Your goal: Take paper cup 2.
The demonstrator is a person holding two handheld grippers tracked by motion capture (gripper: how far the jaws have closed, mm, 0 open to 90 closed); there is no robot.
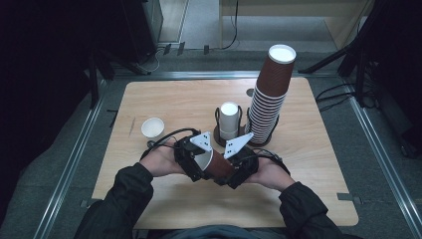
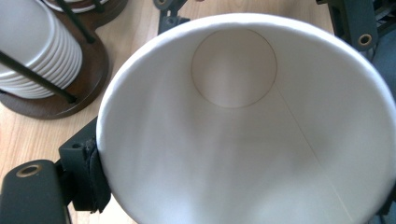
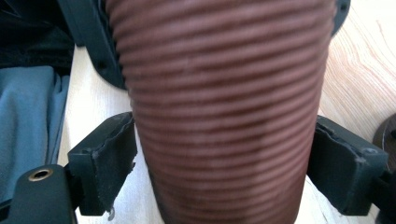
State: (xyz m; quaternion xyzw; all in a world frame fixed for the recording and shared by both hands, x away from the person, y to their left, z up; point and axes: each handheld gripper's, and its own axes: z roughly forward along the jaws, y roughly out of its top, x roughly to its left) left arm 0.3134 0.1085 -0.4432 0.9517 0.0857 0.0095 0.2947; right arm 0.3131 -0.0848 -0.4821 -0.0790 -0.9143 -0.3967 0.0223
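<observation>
Two tongs meet low over the near middle of the table (image 1: 149, 99), both on one brown ribbed cup (image 1: 219, 167) held on its side off the wood. R gripper (image 3: 224, 161) is clamped across the cup's ribbed wall, pads pressing both sides, near the base end. L gripper (image 2: 243, 186) is at the mouth end; its camera looks straight into the white inside, w/ one pad (image 2: 95, 179) touching the rim from outside. The other jaw is hidden by the cup, so can't tell if L is truly pinching or just resting on the rim. Step in hand looks like a handover or pulling a cup free of a nested one, prob. best done w/ R keeping a firm but light squeeze so the paper wall doesn't buckle, and L taking the rim squarely before either lets go; pull along the cup's axis, not sideways. Outward: a wire holder (image 1: 217, 117) on a dark round base just behind the hands holds a short stack of upturned white cups (image 1: 229, 119). Beside it stands a tall leaning stack (image 1: 268, 99) of brown cups, also upturned. One small white cup (image 1: 152, 127) stands apart at left, mouth up, looks empty.
</observation>
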